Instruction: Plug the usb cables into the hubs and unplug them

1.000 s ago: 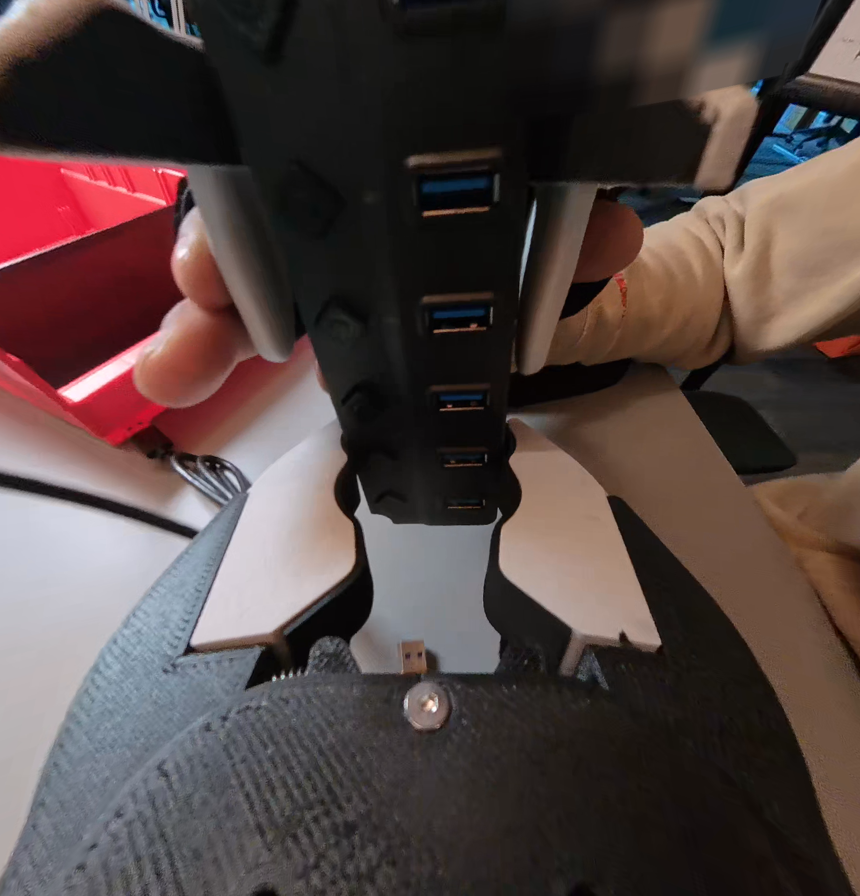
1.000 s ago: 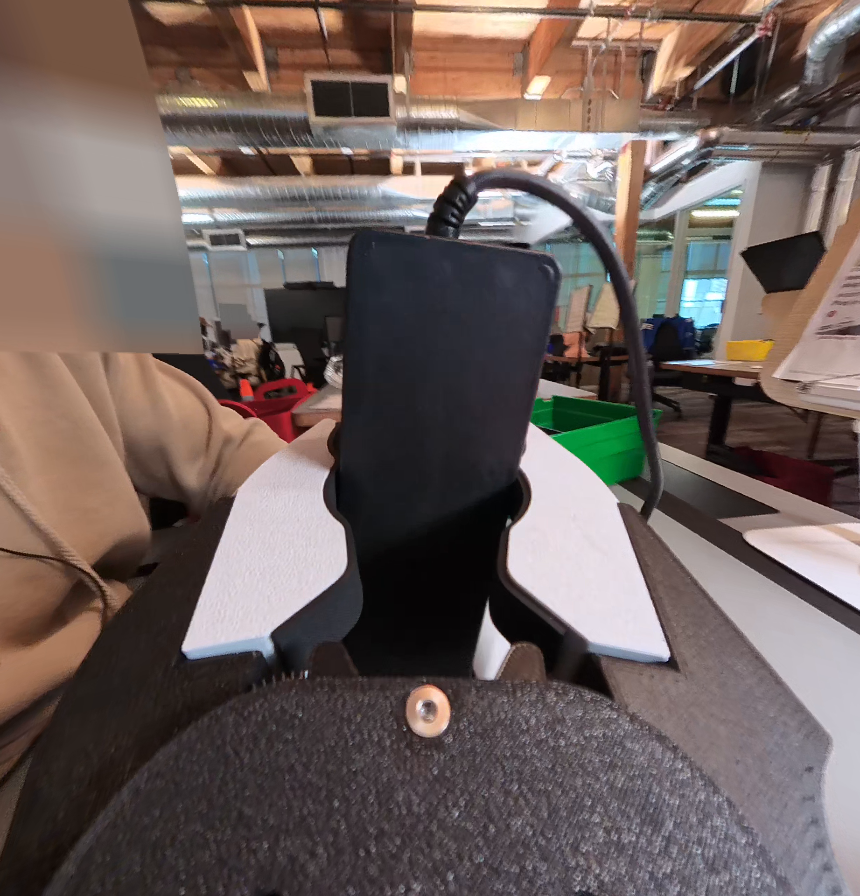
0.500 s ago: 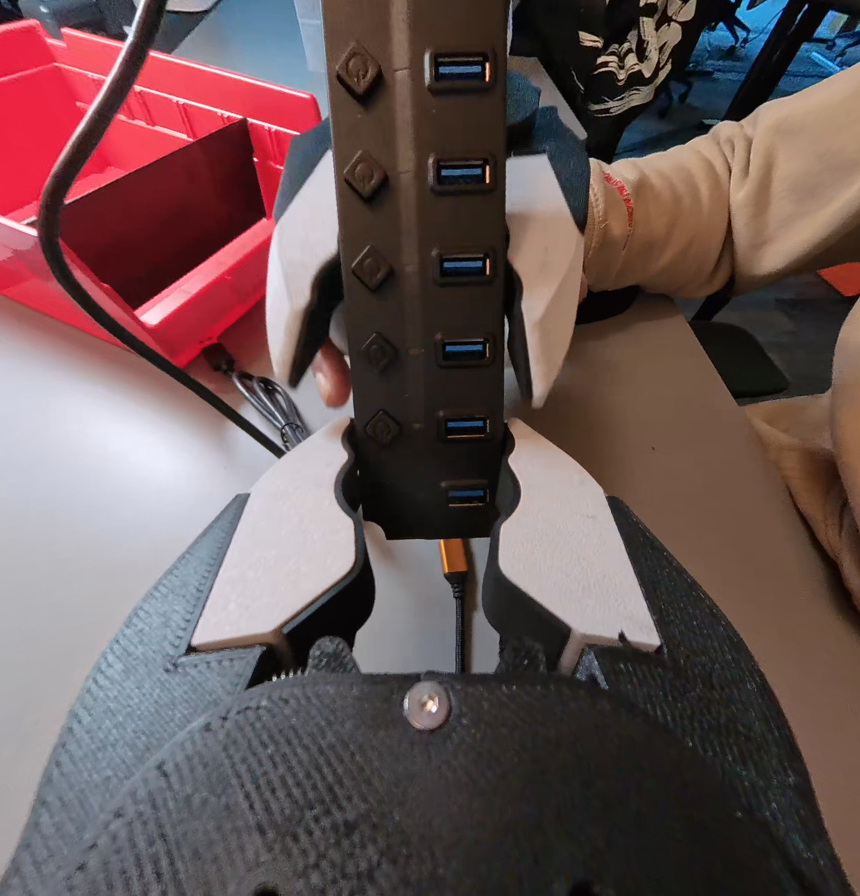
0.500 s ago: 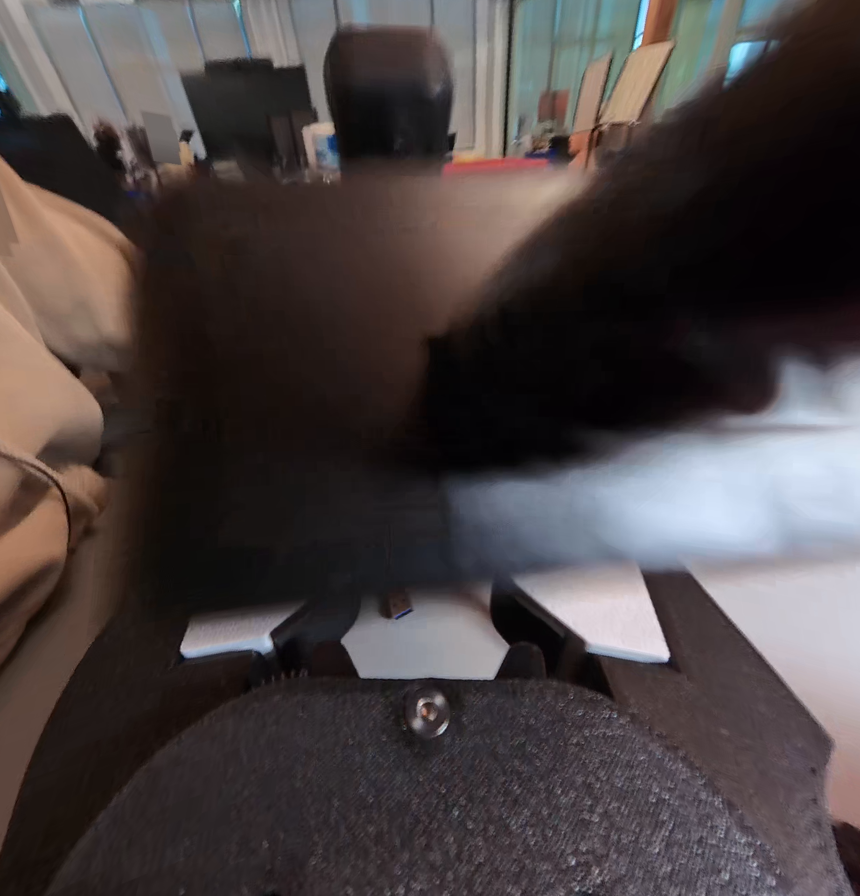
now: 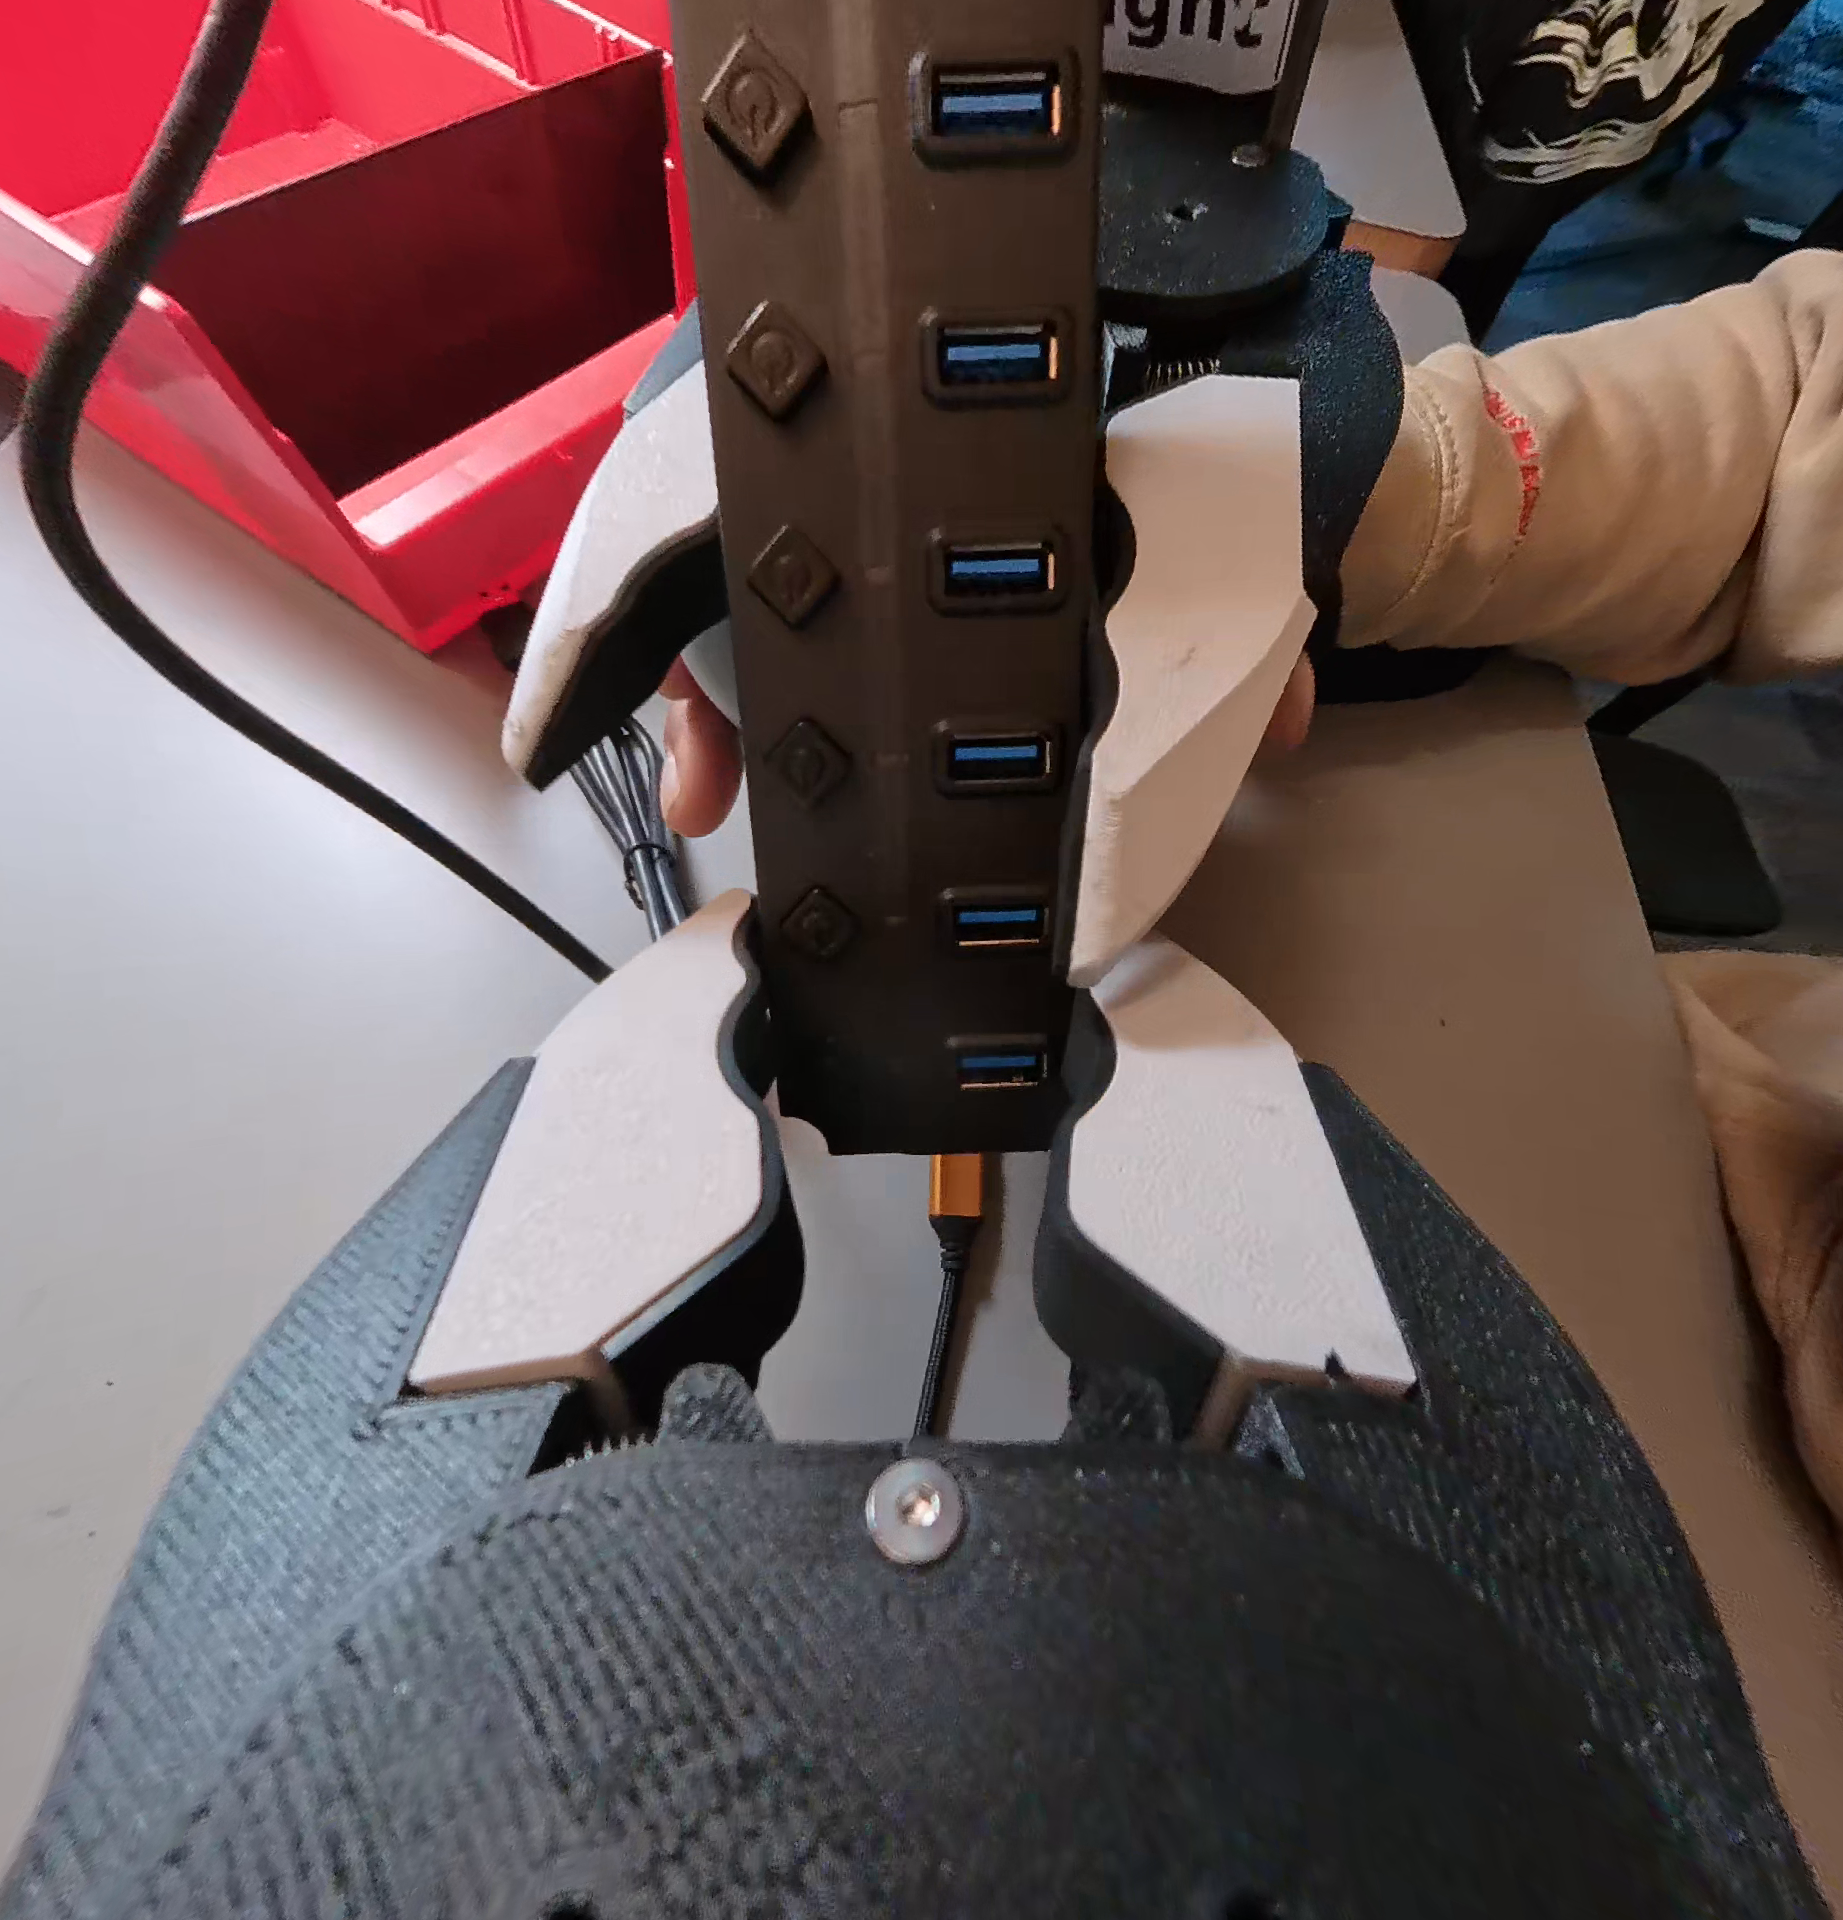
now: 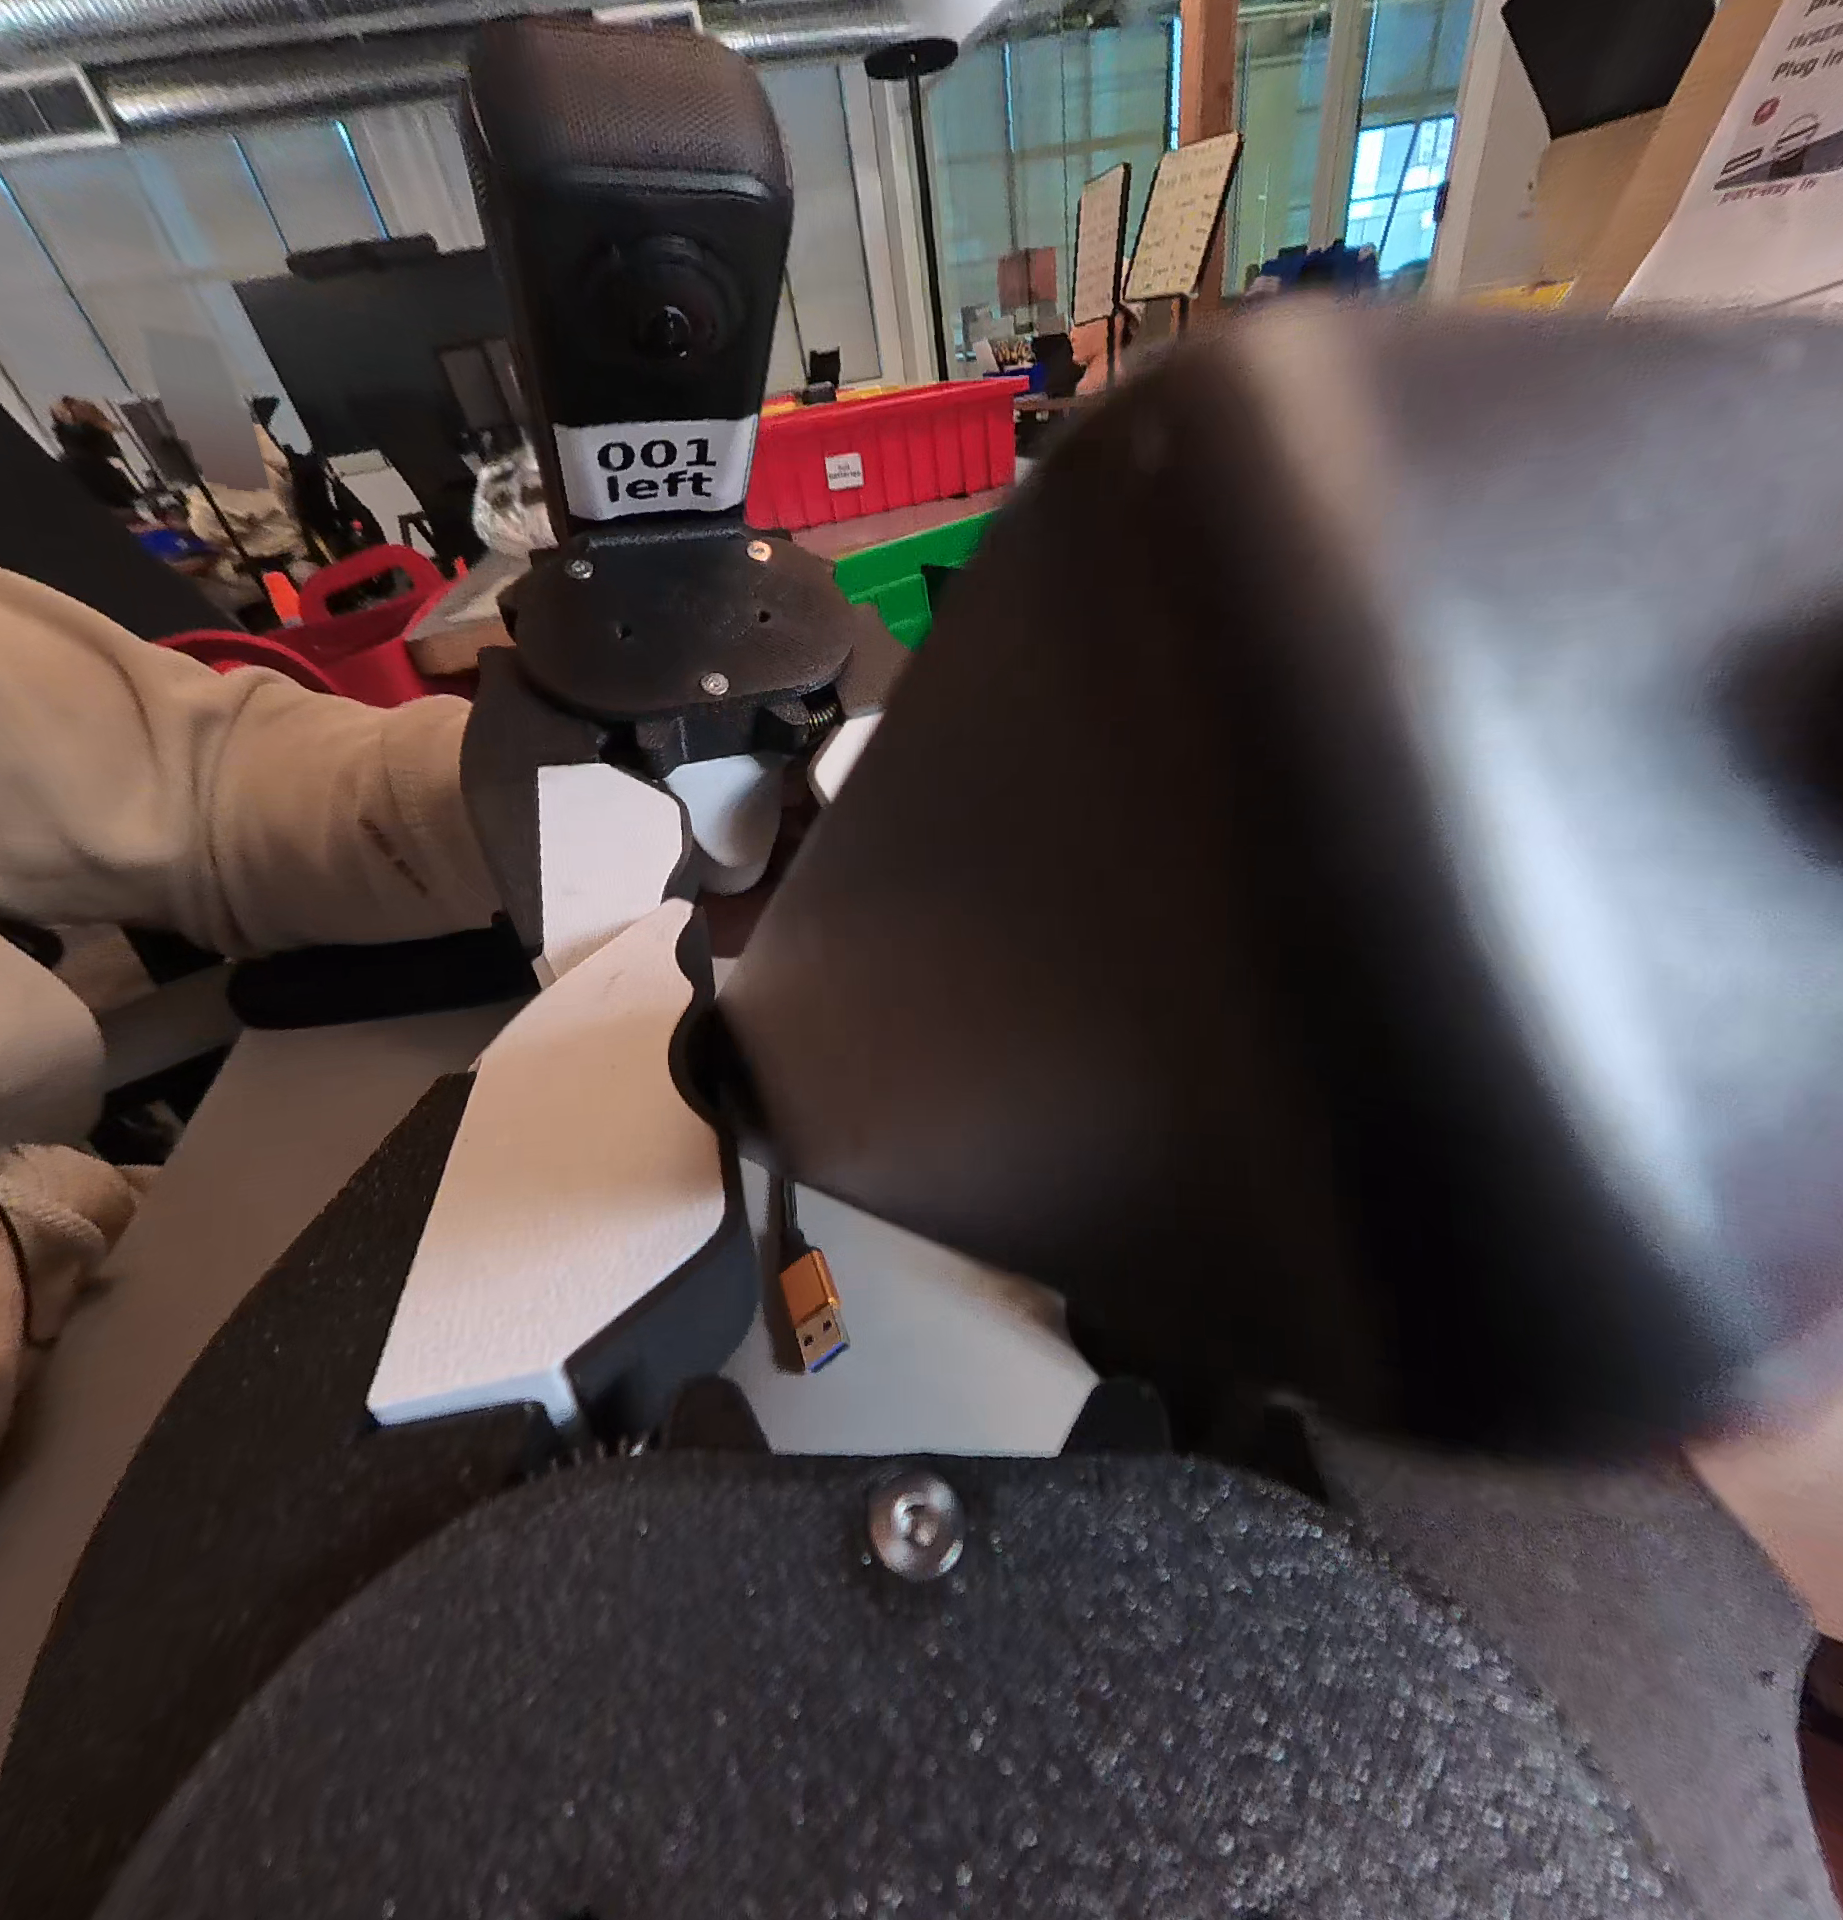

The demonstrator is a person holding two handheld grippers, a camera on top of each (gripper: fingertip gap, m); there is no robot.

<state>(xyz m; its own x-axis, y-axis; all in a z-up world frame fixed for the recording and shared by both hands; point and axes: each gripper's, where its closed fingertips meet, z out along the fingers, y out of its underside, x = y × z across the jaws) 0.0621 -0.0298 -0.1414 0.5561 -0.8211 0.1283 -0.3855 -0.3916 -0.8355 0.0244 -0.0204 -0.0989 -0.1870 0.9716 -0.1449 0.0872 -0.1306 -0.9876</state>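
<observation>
A long black USB hub (image 5: 896, 644) with several blue ports and diamond buttons is held over the table. My left gripper (image 5: 917, 987) is shut on its near end. My right gripper (image 5: 813, 831) faces me and is shut on the hub's middle. In the right wrist view the hub's plain back (image 6: 1156, 883) is blurred, fills the right side and hides my right finger; my right gripper (image 6: 948, 1039) holds it and the left gripper (image 6: 782, 831) shows beyond. An orange USB plug (image 5: 955, 1184) on a black braided cable lies on the table under the hub's end, unplugged; it also shows in the right wrist view (image 6: 813, 1311).
A red divided bin (image 5: 377, 312) stands at the far left on the grey table (image 5: 221, 987). The hub's black cable (image 5: 117, 499) loops across the table, and a tied cable bundle (image 5: 642, 821) lies by the bin. A beige sleeve (image 5: 1623, 499) is on the right.
Both grippers have swung the hub down from pointing up to low over the table. The orange plug and its cable have come into view under the hub's near end.
</observation>
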